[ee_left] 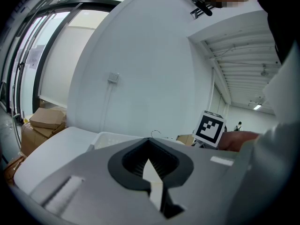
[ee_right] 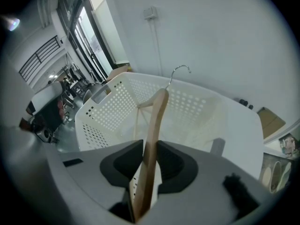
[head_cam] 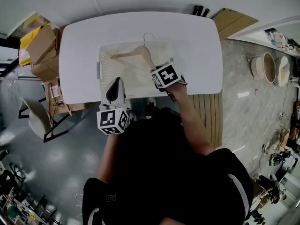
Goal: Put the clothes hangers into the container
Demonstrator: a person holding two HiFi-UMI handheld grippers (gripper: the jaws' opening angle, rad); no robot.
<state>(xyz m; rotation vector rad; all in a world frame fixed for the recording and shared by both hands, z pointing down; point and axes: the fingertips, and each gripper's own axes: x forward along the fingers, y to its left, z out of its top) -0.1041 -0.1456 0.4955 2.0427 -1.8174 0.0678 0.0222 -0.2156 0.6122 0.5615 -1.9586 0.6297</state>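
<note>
Right now your right gripper (ee_right: 149, 170) is clenched on one end of the wooden hanger (head_cam: 139, 54). The flat, pale-brown arm runs between the dark ribbed pads and up over the open basket (head_cam: 101, 64). Its thin metal hook (head_cam: 148, 35) curls past the basket's far rim. No view shows whether the hanger touches the basket floor.

Your left gripper (ee_left: 153, 177) sits just outside the near-left corner of the basket, above the table's near edge. Its jaws stand a narrow slit apart with nothing between them.

The basket is white plastic and rectangular, with rounded corners and walls pierced by rows of small holes. It stands in the middle of the smooth white table (head_cam: 199, 46), which has rounded corners. On both sides of the basket you have broad bare tabletop, and a narrower strip behind it before the far edge.

Off the table's left end, cardboard boxes (head_cam: 42, 50) crowd close. A pale chair (head_cam: 37, 118) stands on the grey floor below them. To your right the floor lies open beside the table.
</note>
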